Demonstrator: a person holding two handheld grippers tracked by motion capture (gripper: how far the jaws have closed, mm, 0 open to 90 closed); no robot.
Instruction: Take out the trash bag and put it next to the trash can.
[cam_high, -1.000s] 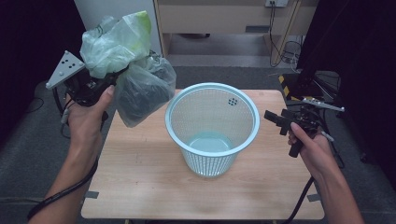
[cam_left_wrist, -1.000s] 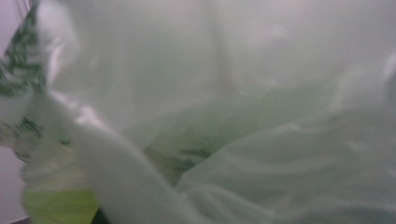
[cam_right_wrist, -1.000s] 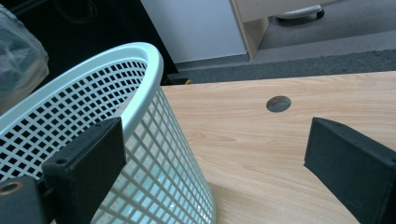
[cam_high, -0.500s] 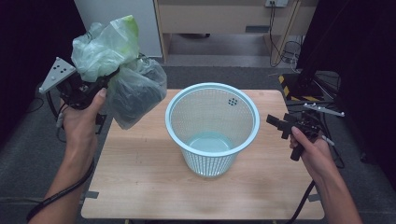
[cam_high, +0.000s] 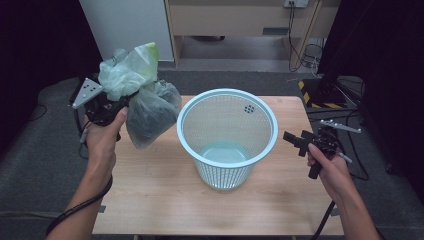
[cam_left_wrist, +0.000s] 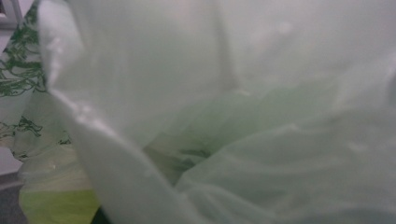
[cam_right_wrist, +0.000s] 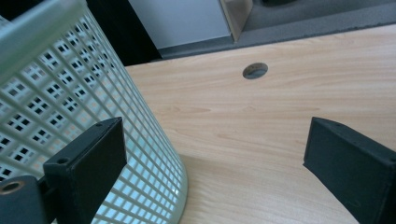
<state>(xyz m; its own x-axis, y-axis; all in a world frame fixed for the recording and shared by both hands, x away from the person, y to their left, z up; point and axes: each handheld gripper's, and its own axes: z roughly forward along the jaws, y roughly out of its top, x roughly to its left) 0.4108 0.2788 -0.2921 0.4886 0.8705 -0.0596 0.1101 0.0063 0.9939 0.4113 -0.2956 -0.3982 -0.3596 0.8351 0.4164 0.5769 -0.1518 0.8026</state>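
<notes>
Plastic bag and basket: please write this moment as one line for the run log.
left gripper: shut on plastic bag, held above table | basket: upright, empty | right gripper: open, beside basket

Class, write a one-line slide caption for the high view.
Left gripper holds a filled translucent green plastic bag beside the pale blue mesh basket.

Translucent pale-green plastic bag (cam_high: 142, 102), dark contents bulging at bottom, crumpled neck bunched on top, hangs above worktop's left edge, just left of light-blue mesh basket (cam_high: 227, 137), upright mid-worktop.
</notes>
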